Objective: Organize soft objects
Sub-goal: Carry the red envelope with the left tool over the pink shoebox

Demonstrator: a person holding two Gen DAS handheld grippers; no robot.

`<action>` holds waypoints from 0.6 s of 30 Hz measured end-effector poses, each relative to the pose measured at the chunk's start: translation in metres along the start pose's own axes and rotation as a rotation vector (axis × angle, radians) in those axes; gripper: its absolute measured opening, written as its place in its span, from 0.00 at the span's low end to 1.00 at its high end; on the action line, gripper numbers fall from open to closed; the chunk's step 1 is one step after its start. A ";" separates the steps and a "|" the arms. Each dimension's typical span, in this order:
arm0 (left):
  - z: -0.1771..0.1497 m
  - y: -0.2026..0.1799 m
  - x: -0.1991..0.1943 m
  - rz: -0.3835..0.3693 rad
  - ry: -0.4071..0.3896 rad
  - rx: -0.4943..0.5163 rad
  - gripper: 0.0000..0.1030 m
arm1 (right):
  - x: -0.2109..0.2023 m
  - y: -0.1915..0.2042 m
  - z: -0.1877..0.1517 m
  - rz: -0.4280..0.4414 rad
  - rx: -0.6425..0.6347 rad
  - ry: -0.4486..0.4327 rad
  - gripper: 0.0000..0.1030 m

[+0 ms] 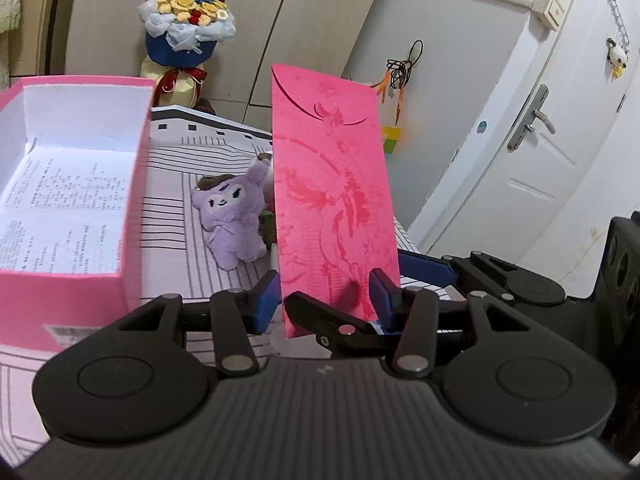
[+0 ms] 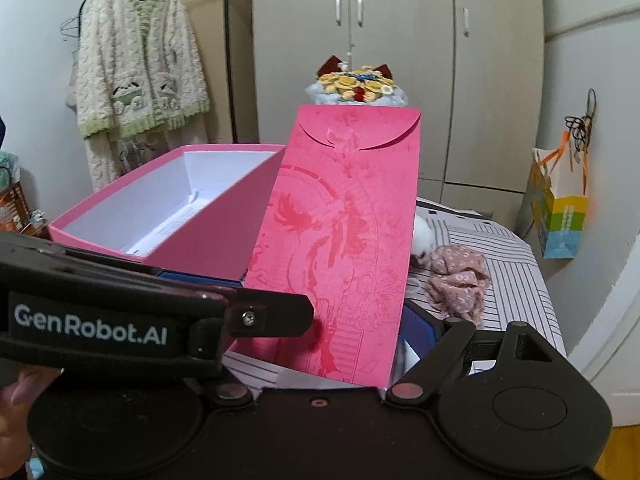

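Observation:
A pink envelope point(image 1: 332, 184) point(image 2: 344, 220) stands upright above the bed. My right gripper point(image 2: 332, 320) point(image 1: 344, 280) spans its width near the bottom, one blue pad against each long edge. My left gripper point(image 1: 323, 298) point(image 2: 276, 296) reaches in from the left with its jaws partly apart around the envelope's lower left corner. Whether its pads press on the envelope does not show. A purple plush point(image 1: 234, 220) lies on the sheet behind. A floral pink cloth point(image 2: 460, 280) and a small white plush point(image 2: 422, 240) lie to the right.
An open pink box point(image 1: 132, 216) point(image 2: 224, 216) with a white inside sits on the striped bed sheet point(image 1: 168, 208) to the left. A flower bouquet point(image 1: 186, 20) stands behind against the wardrobe. A door point(image 1: 532, 120) and a hanging paper bag point(image 2: 560, 208) are at the right.

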State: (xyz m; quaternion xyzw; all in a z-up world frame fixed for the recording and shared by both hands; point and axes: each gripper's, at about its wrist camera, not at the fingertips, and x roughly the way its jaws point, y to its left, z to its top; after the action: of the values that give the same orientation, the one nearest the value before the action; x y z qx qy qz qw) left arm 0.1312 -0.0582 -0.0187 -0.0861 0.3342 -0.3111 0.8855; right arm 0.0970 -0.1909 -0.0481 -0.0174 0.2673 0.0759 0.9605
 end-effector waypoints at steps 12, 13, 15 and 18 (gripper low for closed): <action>-0.006 0.020 -0.054 0.043 -0.024 -0.023 0.45 | -0.020 0.049 0.011 0.069 -0.041 0.003 0.85; -0.004 0.022 -0.059 0.048 -0.027 -0.026 0.45 | -0.021 0.054 0.014 0.078 -0.046 0.003 0.85; -0.002 0.028 -0.069 0.060 -0.037 -0.029 0.45 | -0.020 0.062 0.020 0.094 -0.053 0.002 0.85; 0.004 0.038 -0.082 0.081 -0.057 -0.033 0.45 | -0.018 0.075 0.029 0.117 -0.063 -0.006 0.85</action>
State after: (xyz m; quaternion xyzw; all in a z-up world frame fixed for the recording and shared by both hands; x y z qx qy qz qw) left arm 0.1051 0.0215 0.0150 -0.0960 0.3170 -0.2668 0.9051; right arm 0.0854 -0.1170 -0.0132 -0.0316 0.2625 0.1402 0.9542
